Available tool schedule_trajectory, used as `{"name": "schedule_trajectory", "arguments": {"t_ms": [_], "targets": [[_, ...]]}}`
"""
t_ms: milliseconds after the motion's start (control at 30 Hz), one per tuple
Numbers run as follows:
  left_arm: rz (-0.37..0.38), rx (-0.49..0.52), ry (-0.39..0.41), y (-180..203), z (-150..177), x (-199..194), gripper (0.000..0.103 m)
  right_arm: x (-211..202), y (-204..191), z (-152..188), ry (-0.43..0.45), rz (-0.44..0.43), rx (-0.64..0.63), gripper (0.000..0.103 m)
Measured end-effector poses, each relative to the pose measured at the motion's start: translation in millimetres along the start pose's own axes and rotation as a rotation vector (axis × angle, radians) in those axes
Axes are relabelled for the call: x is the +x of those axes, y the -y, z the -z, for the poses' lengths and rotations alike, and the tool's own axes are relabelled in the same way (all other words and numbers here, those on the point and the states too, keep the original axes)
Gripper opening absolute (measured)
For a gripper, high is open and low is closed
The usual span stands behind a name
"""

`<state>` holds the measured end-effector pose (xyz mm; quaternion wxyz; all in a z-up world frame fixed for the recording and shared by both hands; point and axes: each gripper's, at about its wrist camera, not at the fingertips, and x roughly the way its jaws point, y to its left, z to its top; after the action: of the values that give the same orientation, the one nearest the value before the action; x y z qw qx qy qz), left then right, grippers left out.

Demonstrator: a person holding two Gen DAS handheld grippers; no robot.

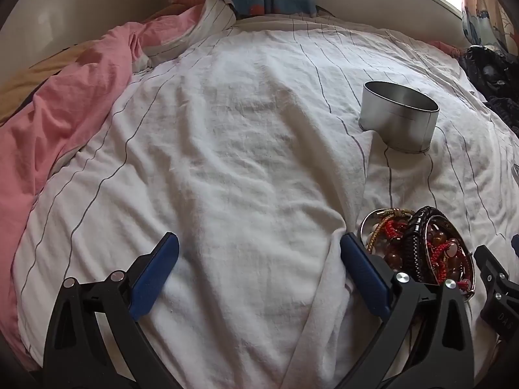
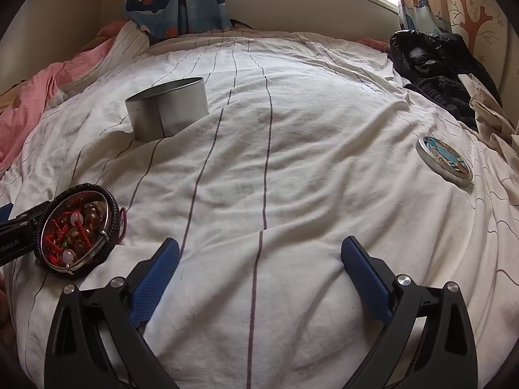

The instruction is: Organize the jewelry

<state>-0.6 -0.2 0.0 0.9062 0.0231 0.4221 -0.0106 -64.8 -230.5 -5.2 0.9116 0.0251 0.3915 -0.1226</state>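
While both grippers hang wide apart, nothing held: start step, pick not begun. L gripper [image 1: 259,278] just beside jewelry pile [image 1: 418,249]; R gripper [image 2: 259,278] over bare sheet [image 2: 292,162]. Tin [image 2: 168,110] open, empty as far as seen; lid [image 2: 444,162] well apart. Next: close on one piece, carry to tin.

- Left gripper [image 1: 259,256] hangs over the bedsheet [image 1: 243,162], jaws spread wide, nothing between the blue pads [image 1: 155,275].
- Sheet is white with thin dark stripes, wrinkled.
- Round metal tin [image 1: 399,116] stands upright and open on the sheet, beyond the gripper to the right, partly sunk in a fold.
- Pile of jewelry [image 1: 418,246], red cords, amber beads, black braided band, lies just beside the right-hand finger.
- Right gripper [image 1: 496,278] shows partly at the right edge.
- Pink blanket [image 1: 71,103] bunched at left.
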Motion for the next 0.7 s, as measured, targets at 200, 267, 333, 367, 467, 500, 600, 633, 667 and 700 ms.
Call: {"name": "schedule_trajectory", "arguments": {"t_ms": [200, 267, 333, 367, 467, 500, 600, 633, 667, 700], "targets": [[0.003, -0.002, 0.0, 2.4, 2.6, -1.4, 0.096, -0.9, -0.8, -0.4, 0.002, -0.002, -0.001, 0.096], [0.005, -0.003, 0.001, 3.8, 4.0, -2.3, 0.096, -0.9, -0.7, -0.2, 0.002, -0.002, -0.001, 0.096], [0.006, -0.004, 0.003, 5.9, 5.4, -3.6, 0.096, -0.9, -0.6, -0.2, 0.003, -0.002, -0.001, 0.096], [0.006, -0.003, 0.004, 7.0, 6.2, -4.4, 0.096, -0.9, -0.6, -0.2, 0.003, -0.002, -0.001, 0.096], [-0.001, 0.001, -0.004, 1.2, 0.3, -0.4, 0.096, -1.5, -1.4, -0.8, 0.005, 0.0, -0.004, 0.096], [0.0, 0.001, -0.004, 1.1, 0.3, -0.3, 0.096, -2.4, -2.1, -0.7, 0.006, 0.001, -0.006, 0.096], [0.0, 0.0, -0.005, 1.3, 0.9, -0.7, 0.096, -2.7, -2.4, -0.7, 0.007, 0.002, -0.007, 0.096], [0.0, 0.0, -0.004, 1.1, 0.8, -0.5, 0.096, -2.8, -2.4, -0.7, 0.007, 0.002, -0.007, 0.096], [0.0, 0.0, -0.004, 1.1, 0.8, -0.5, 0.096, -2.8, -2.4, -0.6, 0.007, 0.002, -0.007, 0.096], [0.0, 0.0, -0.004, 1.2, 1.1, -0.7, 0.096, -2.9, -2.4, -0.6, 0.007, 0.002, -0.007, 0.096]]}}
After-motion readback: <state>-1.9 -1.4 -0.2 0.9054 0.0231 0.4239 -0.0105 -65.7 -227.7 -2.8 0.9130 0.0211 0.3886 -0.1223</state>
